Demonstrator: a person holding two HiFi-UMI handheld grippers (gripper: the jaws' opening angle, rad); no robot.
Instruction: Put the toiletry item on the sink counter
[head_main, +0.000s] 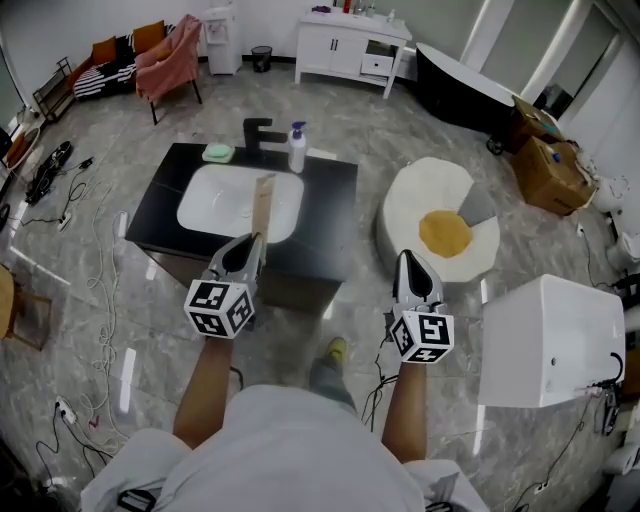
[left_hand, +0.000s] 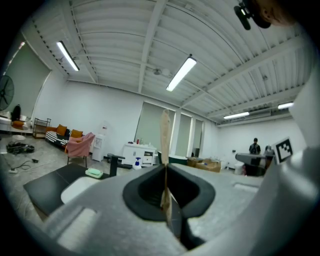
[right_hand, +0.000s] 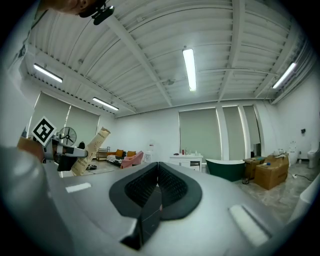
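Note:
My left gripper (head_main: 250, 241) is shut on a thin flat tan package (head_main: 263, 205), which sticks up and forward from its jaws. In the head view the package overlaps the white basin (head_main: 222, 205) of the black sink counter (head_main: 335, 200). In the left gripper view the package (left_hand: 164, 134) shows edge-on between the closed pads. My right gripper (head_main: 408, 260) hangs to the right of the counter. It is shut with nothing in it (right_hand: 158, 169). The right gripper view shows the package (right_hand: 90, 146) at its left.
On the counter stand a black faucet (head_main: 262, 130), a white pump bottle (head_main: 297, 148) and a green soap dish (head_main: 218, 153). A white egg-shaped cushion (head_main: 440, 215) lies right of it, and a white box (head_main: 550, 340) beyond that. Cables (head_main: 90, 260) trail over the floor at left.

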